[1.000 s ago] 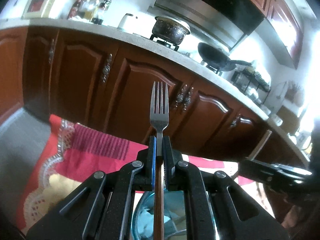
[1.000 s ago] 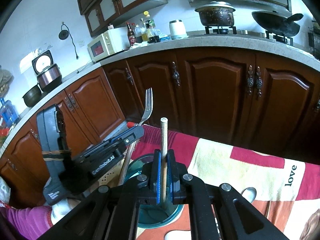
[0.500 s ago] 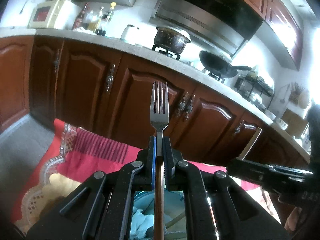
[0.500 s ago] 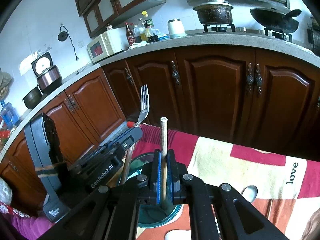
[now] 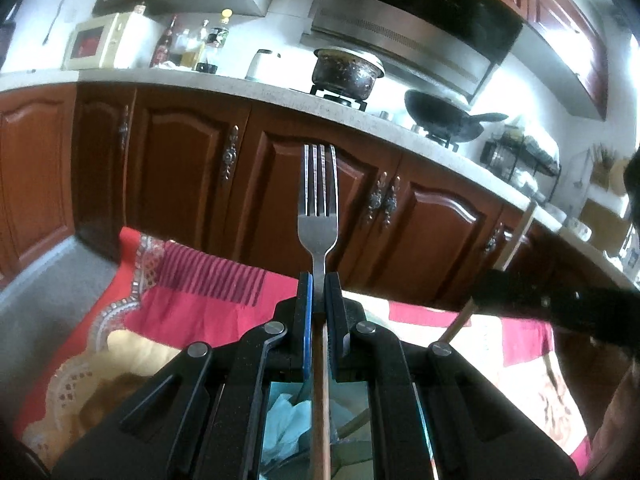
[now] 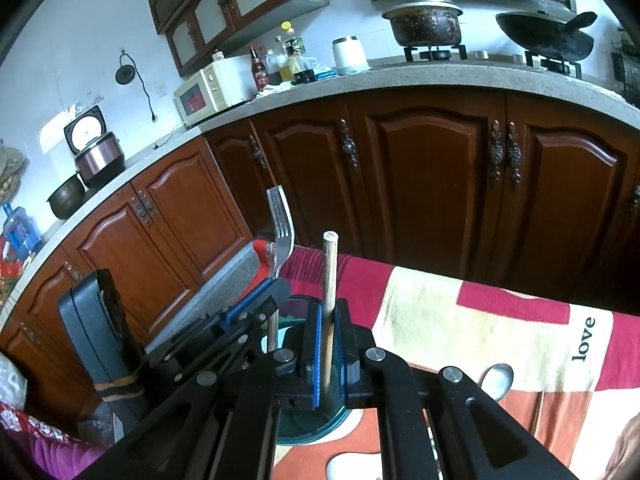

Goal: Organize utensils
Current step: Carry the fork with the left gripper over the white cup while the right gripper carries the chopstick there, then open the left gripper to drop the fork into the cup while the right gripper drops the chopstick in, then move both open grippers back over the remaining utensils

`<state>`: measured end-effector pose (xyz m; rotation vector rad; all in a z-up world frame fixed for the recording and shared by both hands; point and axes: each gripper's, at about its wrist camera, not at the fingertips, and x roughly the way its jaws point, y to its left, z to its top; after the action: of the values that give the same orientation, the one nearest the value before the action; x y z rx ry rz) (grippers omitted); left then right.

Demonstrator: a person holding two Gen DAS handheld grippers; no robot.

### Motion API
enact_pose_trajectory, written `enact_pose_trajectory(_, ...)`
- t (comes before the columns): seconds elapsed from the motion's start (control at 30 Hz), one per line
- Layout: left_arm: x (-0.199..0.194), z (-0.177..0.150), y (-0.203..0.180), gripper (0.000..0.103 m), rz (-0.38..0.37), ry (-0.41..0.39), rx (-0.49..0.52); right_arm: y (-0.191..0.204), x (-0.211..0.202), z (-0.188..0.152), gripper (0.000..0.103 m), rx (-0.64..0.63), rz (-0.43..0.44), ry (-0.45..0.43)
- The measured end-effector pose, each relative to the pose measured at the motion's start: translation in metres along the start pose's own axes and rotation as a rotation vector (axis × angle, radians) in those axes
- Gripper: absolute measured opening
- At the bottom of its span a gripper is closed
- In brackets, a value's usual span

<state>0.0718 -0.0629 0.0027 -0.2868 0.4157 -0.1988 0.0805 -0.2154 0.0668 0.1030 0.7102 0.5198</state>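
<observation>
My left gripper (image 5: 319, 280) is shut on a steel fork (image 5: 318, 196) with a wooden handle, tines pointing up. The same fork (image 6: 280, 236) shows in the right wrist view, held by the left gripper (image 6: 276, 284) just left of my right gripper. My right gripper (image 6: 329, 308) is shut on a thin wooden stick (image 6: 330, 264) that stands upright; its lower end is hidden. Under both grippers sits a teal glass cup (image 6: 308, 428), its rim partly covered by the fingers. In the left wrist view the cup (image 5: 280, 420) lies below the jaws, and the right gripper (image 5: 484, 288) holds the stick (image 5: 516, 240) at the right.
A patterned red and cream cloth (image 6: 460, 312) covers the table. A steel spoon (image 6: 498, 376) lies on it at the right. Dark wooden cabinets (image 6: 420, 184) stand behind, with a pot (image 6: 424, 24), a wok (image 6: 548, 40) and a microwave (image 6: 208, 92) on the counter.
The left gripper with the fork has moved closer to the right gripper and tilted the fork more upright. The right gripper and its stick have stayed put.
</observation>
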Motion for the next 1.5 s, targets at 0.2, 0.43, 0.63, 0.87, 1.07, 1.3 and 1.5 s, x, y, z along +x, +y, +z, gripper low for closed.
enact_pose_trajectory(0.2, -0.018, -0.003, -0.007, 0.005, -0.041, 0.014, 0.043, 0.0, 0.0, 0.0, 0.005, 0.014, 0.024, 0.009)
enact_pose_trajectory(0.43, -0.025, -0.008, -0.015, 0.005, -0.044, 0.065, 0.103, -0.013, 0.015, 0.009, 0.005, 0.065, 0.045, 0.043)
enact_pose_trajectory(0.63, -0.026, -0.014, -0.014, 0.01, -0.019, 0.149, 0.11, -0.018, 0.036, 0.004, 0.034, 0.102, 0.015, 0.134)
enact_pose_trajectory(0.87, -0.042, -0.015, -0.009, 0.032, -0.004, 0.184, 0.09, -0.017, 0.004, -0.004, 0.041, 0.134, 0.021, 0.06)
enact_pose_trajectory(1.07, -0.06, -0.014, -0.015, 0.039, 0.038, 0.202, 0.097, -0.005, -0.029, -0.015, 0.041, 0.105, -0.017, 0.032)
enact_pose_trajectory(1.3, -0.079, -0.008, -0.02, 0.043, 0.081, 0.21, 0.103, 0.0, -0.054, -0.033, 0.043, 0.104, -0.078, 0.015)
enact_pose_trajectory(1.5, -0.096, -0.002, -0.027, 0.056, 0.074, 0.181, 0.113, 0.002, -0.07, -0.049, 0.043, 0.116, -0.105, 0.014)
